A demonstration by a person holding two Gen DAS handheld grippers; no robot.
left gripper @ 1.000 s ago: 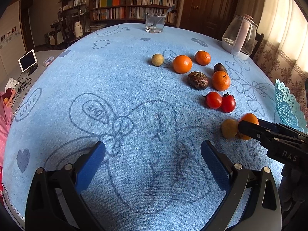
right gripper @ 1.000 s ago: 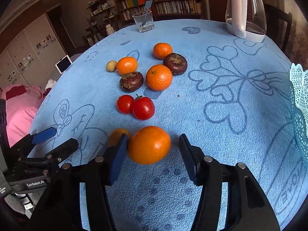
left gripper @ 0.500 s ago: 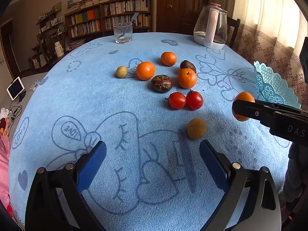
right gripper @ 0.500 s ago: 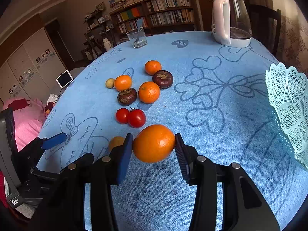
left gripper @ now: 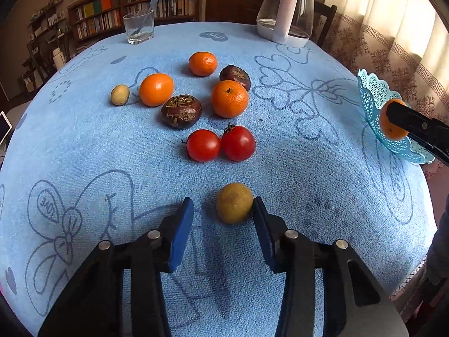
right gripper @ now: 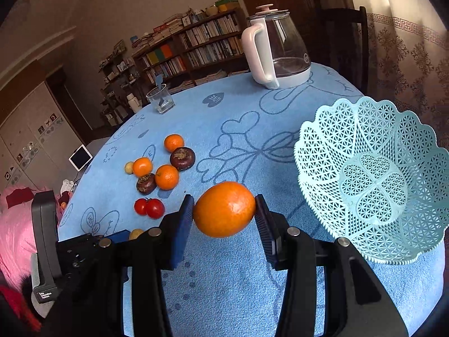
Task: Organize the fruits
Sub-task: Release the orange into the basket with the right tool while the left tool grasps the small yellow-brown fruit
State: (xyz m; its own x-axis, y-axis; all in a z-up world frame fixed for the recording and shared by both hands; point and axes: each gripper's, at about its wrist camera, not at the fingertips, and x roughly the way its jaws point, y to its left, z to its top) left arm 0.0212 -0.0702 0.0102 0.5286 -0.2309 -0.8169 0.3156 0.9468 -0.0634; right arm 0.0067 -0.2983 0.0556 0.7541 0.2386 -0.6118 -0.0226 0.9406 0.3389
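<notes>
Left wrist view: left tongs (left gripper: 223, 210) are closing around the small round yellow-brown fruit (left gripper: 234, 202) sitting on the blue towel-covered counter (left gripper: 322, 168), near edge. Right pad touches its side, left pad is still clear, so no clamp yet. Fruit looks firm, light and round, and I'd expect it to roll off a one-sided push; best to centre it and take it across its widest part. Just beyond sit two red tomatoes (left gripper: 221, 144), touching each other: soft skin, gentle squeeze only. Farther back are loose oranges and two dark brown-purple round fruits. At far right, the other tongs carry an orange in front of the pale turquoise lattice plastic basket (left gripper: 370, 95).

Right wrist view: right tongs (right gripper: 224, 210) are clamped on the smooth oval orange (right gripper: 224, 209), pads on its two ends, lifted off the counter. Firm rind, moderate weight, a bit slick; end-to-end hold looks secure. Basket lies just right of it, tilted open toward the camera and empty. It looks light, so a dropped fruit could shift it.
</notes>
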